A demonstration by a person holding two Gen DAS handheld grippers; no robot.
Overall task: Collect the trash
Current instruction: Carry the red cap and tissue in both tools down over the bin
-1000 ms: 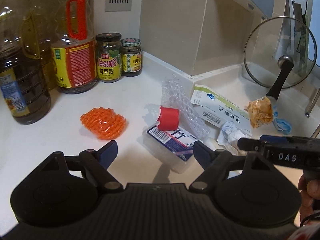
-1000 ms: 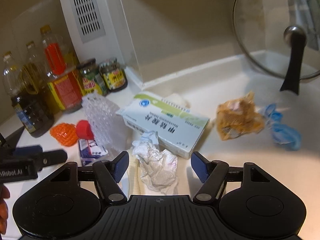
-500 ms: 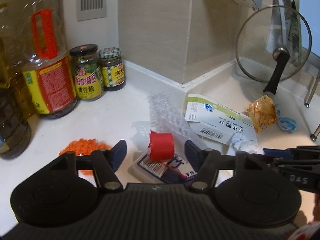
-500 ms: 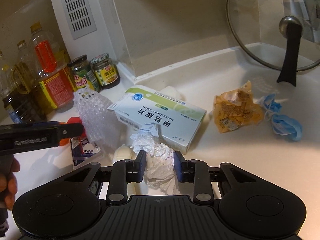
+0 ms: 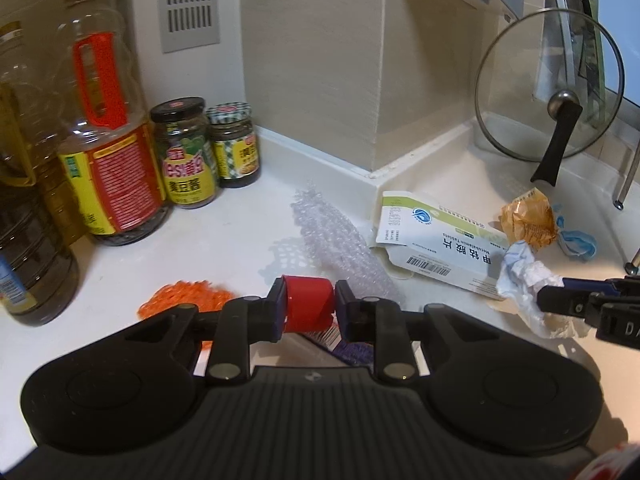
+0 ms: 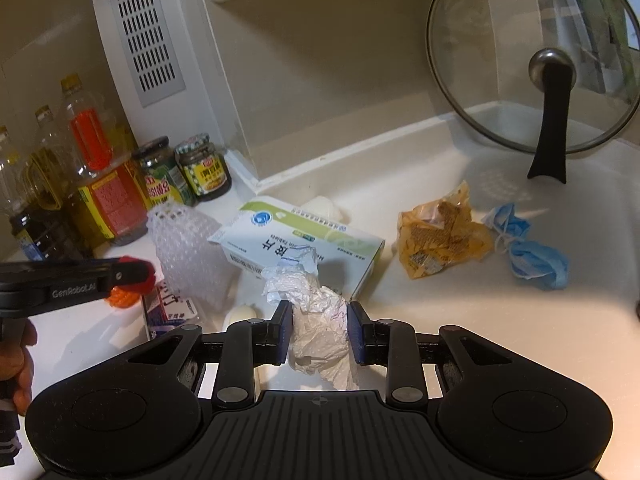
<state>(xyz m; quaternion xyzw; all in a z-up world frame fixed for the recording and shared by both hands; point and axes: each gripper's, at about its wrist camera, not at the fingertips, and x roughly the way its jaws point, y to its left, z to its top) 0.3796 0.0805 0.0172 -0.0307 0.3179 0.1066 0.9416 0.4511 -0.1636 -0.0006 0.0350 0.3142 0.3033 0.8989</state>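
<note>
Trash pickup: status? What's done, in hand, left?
Done: nothing visibly binned; no bin in view. In hand: left gripper, its jaws just closing, is shut on the red cap; right gripper is shut on the crumpled tissue. Left on the counter: medicine box, foam net, orange net, yellow wrapper, blue mask.

We clamp the crumpled tissue [image 6: 320, 320] in our right gripper [image 6: 318, 330]; the medicine box [image 6: 298, 246] lies just beyond at twelve o'clock.
</note>
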